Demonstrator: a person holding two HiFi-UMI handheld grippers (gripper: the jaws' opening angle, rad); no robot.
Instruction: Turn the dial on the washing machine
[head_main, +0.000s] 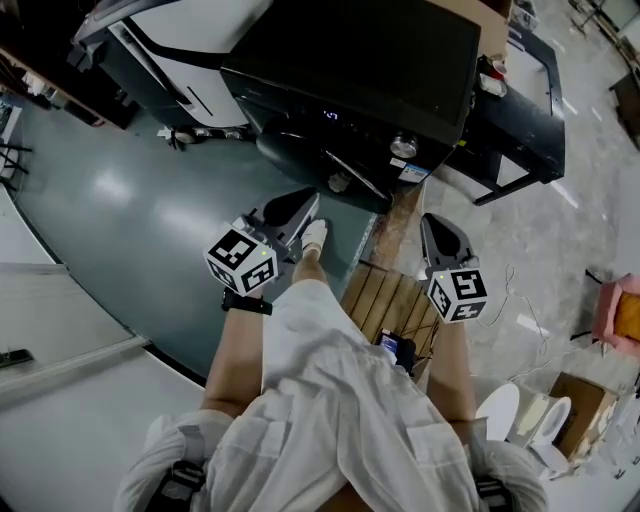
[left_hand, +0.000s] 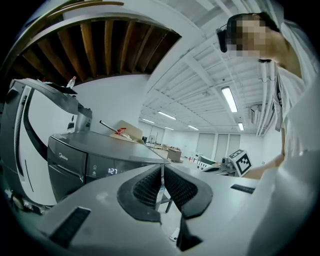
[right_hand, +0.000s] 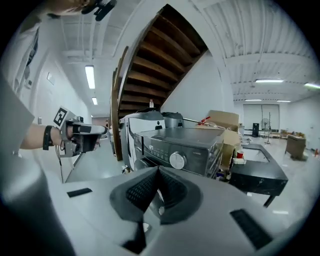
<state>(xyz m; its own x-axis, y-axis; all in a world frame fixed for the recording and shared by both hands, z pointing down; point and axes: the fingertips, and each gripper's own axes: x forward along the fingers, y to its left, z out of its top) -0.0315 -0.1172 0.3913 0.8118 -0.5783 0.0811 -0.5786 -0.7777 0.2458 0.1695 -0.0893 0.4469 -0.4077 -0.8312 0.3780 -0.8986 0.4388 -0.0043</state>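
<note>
Now round silver dial (right_hand: 178, 160) is facing out of dark washing machine (right_hand: 200, 136); left gripper (left_hand: 161, 170), right gripper (right_hand: 158, 172) fingers are sitting pressed together, empty.

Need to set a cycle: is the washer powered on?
On. The washer has a display showing lit digits, also visible as a glow in the head view.

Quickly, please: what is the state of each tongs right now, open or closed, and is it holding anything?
Left tongs: closed, holding nothing.
Right tongs: closed, holding nothing, not touching the dial.
</note>
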